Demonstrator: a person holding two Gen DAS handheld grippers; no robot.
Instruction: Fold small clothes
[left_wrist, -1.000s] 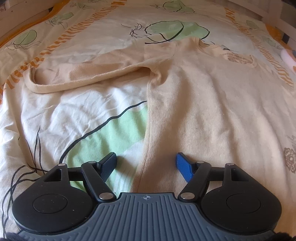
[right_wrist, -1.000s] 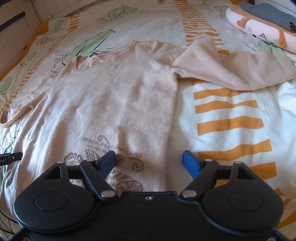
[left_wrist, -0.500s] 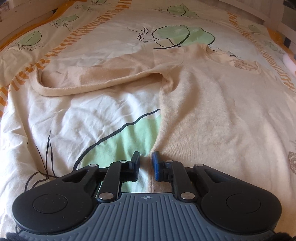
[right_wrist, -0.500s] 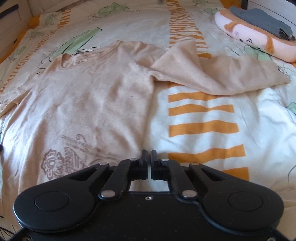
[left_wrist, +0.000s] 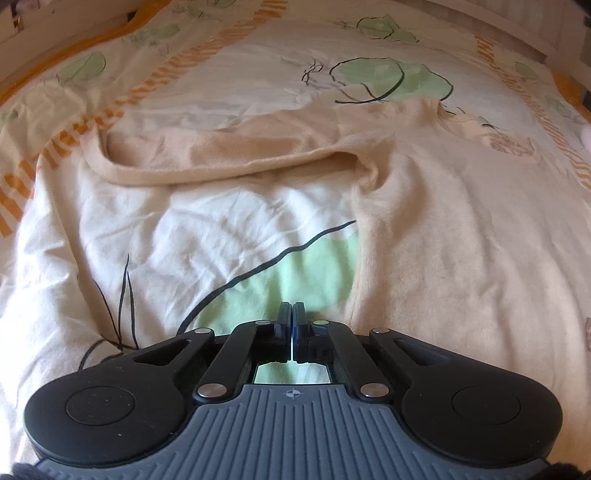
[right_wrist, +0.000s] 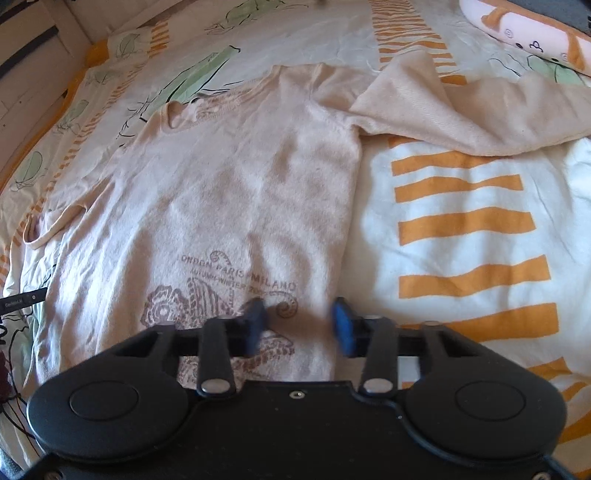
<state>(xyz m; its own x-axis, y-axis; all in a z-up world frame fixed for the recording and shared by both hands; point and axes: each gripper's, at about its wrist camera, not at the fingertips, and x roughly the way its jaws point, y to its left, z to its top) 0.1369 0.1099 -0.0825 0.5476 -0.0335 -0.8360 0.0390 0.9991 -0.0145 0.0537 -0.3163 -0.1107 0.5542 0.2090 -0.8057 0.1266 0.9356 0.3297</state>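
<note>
A cream long-sleeved sweater (left_wrist: 461, 240) lies flat on the bed with both sleeves spread out. My left gripper (left_wrist: 292, 314) is shut over the green patch of the sheet, just left of the sweater's side edge, and no cloth shows between its pads. One sleeve (left_wrist: 221, 162) stretches away to the left. In the right wrist view the sweater (right_wrist: 221, 184) shows its printed front. My right gripper (right_wrist: 299, 325) is open and blurred, its blue fingers (right_wrist: 343, 326) straddling the hem's right corner. The other sleeve (right_wrist: 480, 114) runs out to the right.
The bed cover (right_wrist: 461, 229) has orange stripes and green leaf prints. A pink and orange plush cushion (right_wrist: 524, 33) lies at the far right corner. A thin black bar (right_wrist: 22, 301) pokes in at the left. A wooden bed frame (left_wrist: 55, 22) borders the far left.
My left gripper closed from wide open to fully shut and ended up left of the sweater's edge. My right gripper shut half a second ago and now stands open again over the hem.
</note>
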